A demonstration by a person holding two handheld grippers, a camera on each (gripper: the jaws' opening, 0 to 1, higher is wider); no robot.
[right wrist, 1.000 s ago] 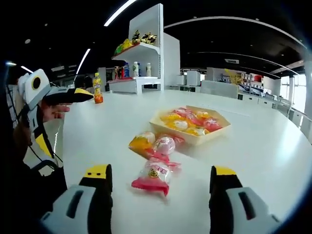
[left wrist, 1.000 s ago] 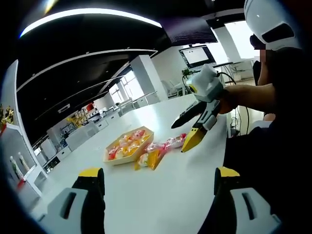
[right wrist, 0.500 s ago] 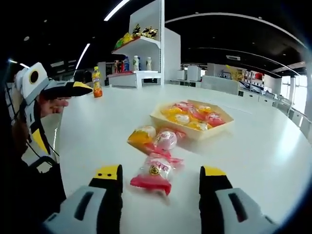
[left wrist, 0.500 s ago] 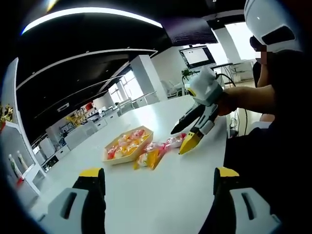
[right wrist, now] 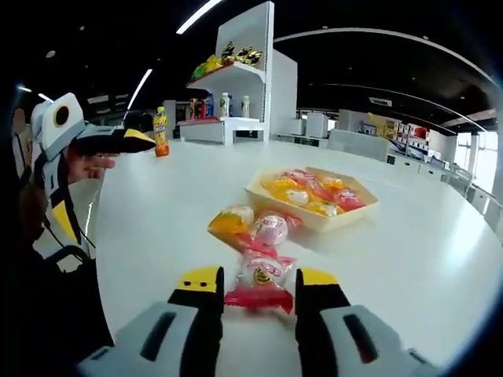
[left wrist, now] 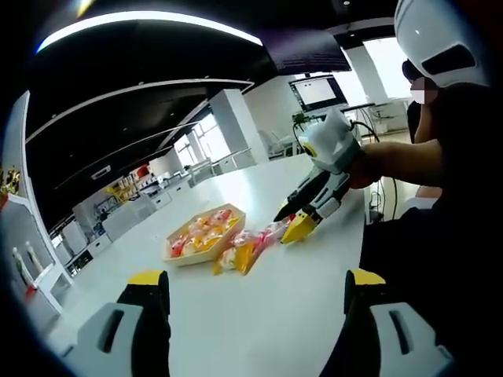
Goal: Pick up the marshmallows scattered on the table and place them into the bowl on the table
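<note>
A shallow tan bowl [right wrist: 339,221] holding several wrapped marshmallows stands mid-table; it also appears as the bowl [left wrist: 184,257]. In front of it lie an orange packet [right wrist: 231,223], a pink packet [right wrist: 270,228] and, nearest, a red-pink packet [right wrist: 262,276]. My right gripper [right wrist: 259,289] has its jaws pressed to both ends of that nearest packet, which lies on the table. From the left gripper view, the right gripper [left wrist: 294,223] has its tips down at the loose packets [left wrist: 244,251]. My left gripper [left wrist: 255,289] hovers open, back from the pile; the left gripper [right wrist: 100,179] is held up at the table's left.
The white table [right wrist: 416,251] is wide, with bare surface around the pile. A white shelf unit [right wrist: 244,86] with bottles and snacks stands behind, and an orange bottle [right wrist: 160,129] is at the far edge. The person [left wrist: 440,173] stands at the table's near side.
My right gripper has moved forward and down onto the nearest packet, and its jaws have narrowed from wide apart to the packet's width. The left gripper has stayed open and nearly still.
</note>
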